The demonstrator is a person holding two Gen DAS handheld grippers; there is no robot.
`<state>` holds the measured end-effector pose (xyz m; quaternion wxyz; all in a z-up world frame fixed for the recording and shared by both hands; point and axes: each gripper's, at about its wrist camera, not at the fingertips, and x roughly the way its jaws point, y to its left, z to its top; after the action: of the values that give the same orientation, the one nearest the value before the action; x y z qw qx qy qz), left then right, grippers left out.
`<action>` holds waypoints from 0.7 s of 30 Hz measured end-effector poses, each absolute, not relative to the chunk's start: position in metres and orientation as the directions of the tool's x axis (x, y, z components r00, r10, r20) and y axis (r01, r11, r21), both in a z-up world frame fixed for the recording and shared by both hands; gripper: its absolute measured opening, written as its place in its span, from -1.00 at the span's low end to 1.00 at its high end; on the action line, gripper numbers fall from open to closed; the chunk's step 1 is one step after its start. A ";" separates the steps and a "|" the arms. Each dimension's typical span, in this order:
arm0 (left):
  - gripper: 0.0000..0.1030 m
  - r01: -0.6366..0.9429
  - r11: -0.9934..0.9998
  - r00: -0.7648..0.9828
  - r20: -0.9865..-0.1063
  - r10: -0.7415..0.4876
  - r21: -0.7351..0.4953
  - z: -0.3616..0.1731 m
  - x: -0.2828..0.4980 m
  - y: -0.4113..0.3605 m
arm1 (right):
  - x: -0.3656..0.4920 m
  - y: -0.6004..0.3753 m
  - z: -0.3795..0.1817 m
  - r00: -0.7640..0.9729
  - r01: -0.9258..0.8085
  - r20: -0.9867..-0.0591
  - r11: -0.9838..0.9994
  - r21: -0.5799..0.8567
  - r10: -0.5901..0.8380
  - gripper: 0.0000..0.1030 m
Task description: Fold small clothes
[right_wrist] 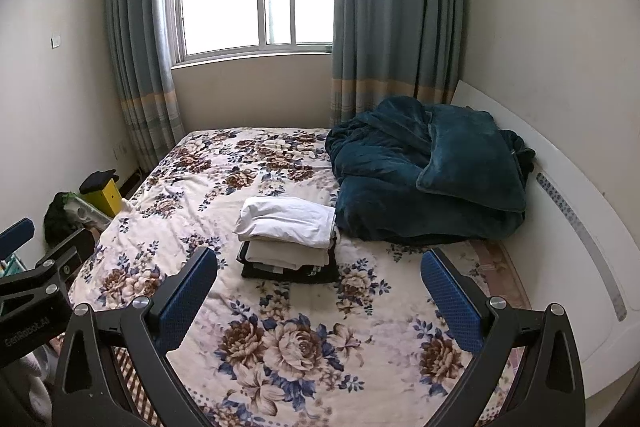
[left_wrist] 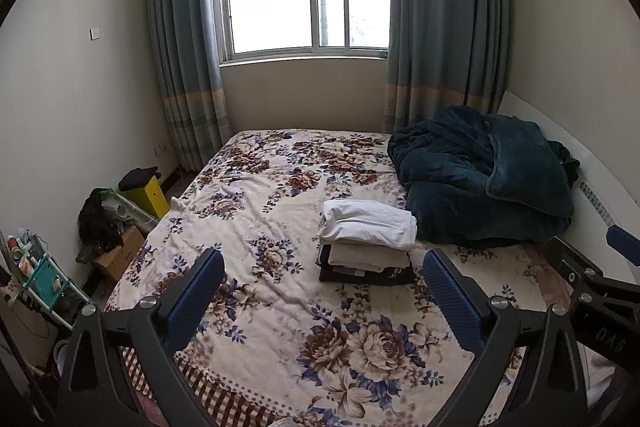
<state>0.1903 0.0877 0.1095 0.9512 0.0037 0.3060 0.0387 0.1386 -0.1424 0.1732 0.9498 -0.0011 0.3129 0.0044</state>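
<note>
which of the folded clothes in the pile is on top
The white folded garment tops the stack on the bed. Under it lies a cream piece, and the dark one sits at the bottom, against the floral cover.

The bed [left_wrist: 280, 307] carries a cream floral cover [right_wrist: 280, 339] with brown and blue blooms, lightly wrinkled. A stack of folded clothes [left_wrist: 366, 243] rests near its middle — white piece on top, beige below, dark pieces at the base. Just beside the stack, toward the headboard side, a dark teal blanket [right_wrist: 428, 179] lies bunched — a matching pillow on top.
</note>
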 end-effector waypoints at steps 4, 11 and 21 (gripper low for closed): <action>0.98 -0.070 0.997 0.804 -0.589 0.074 0.029 0.109 0.193 0.086 | 0.139 -0.143 0.172 0.802 -0.004 -0.597 1.000 0.012 0.010 1.00; 0.98 -0.072 0.997 0.803 -0.591 0.075 0.029 0.108 0.192 0.085 | 0.136 -0.143 0.167 0.797 -0.002 -0.604 1.000 0.011 0.008 1.00; 0.98 -0.078 0.997 0.800 -0.595 0.076 0.023 0.105 0.189 0.086 | 0.136 -0.142 0.166 0.798 -0.004 -0.602 1.000 0.007 0.007 1.00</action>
<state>0.1885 0.0856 0.1051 0.9487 -0.0011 0.3137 0.0405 0.1362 -0.1425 0.1656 0.9482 0.0026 0.3175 0.0027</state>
